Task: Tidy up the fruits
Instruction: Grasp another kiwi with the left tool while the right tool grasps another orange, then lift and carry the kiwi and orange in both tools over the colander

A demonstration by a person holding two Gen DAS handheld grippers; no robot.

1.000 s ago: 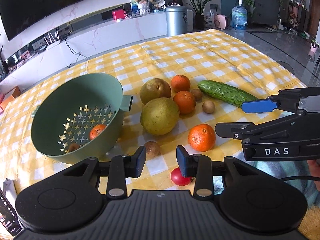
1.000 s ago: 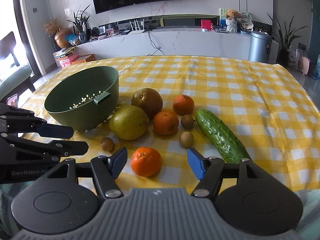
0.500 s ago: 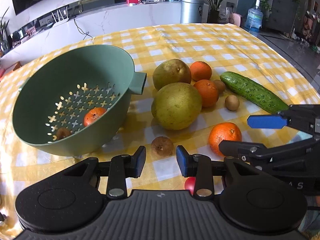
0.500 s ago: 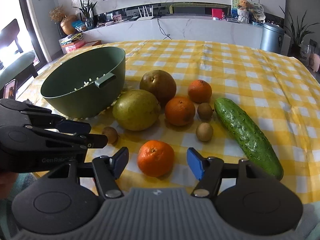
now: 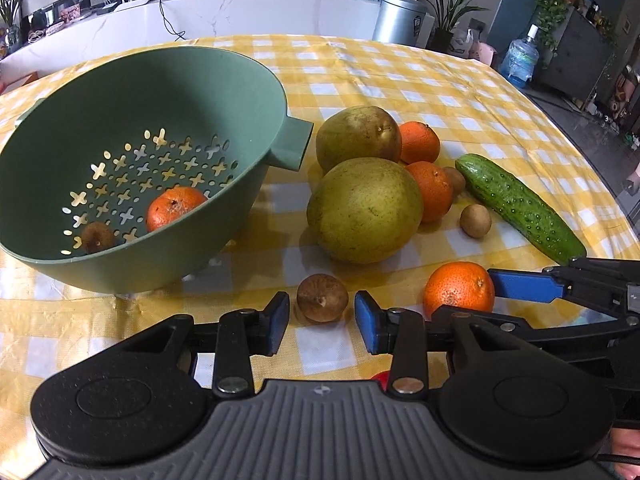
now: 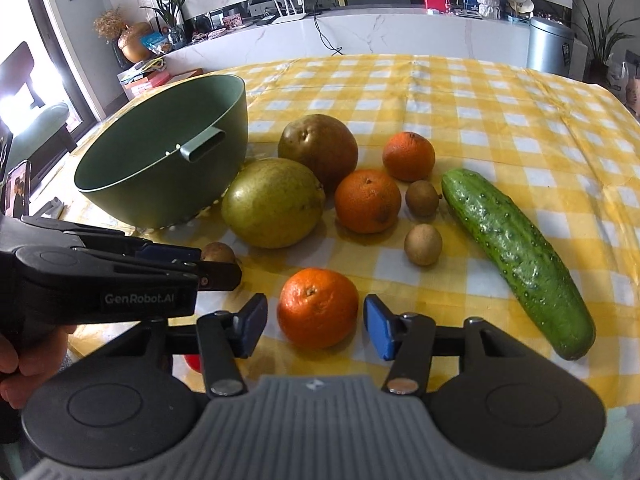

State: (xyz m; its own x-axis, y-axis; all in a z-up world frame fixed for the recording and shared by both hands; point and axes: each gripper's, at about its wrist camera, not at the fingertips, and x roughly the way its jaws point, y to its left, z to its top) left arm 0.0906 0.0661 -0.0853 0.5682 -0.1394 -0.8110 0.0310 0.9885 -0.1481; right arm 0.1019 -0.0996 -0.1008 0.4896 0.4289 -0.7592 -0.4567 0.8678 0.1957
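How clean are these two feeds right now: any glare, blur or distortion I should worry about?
Left wrist view: sharp, fisheye bends the tablecloth edges, light shines through the colander holes. Right wrist view: blown-out window at left, fruit well lit, soft shadow under the nearest orange.

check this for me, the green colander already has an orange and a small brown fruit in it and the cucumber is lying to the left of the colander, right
Not quite. The green colander does hold an orange and a small brown fruit, but the cucumber lies to the right of it, beyond the pears and oranges on the table. The right wrist view shows colander and cucumber at opposite ends of the fruit.
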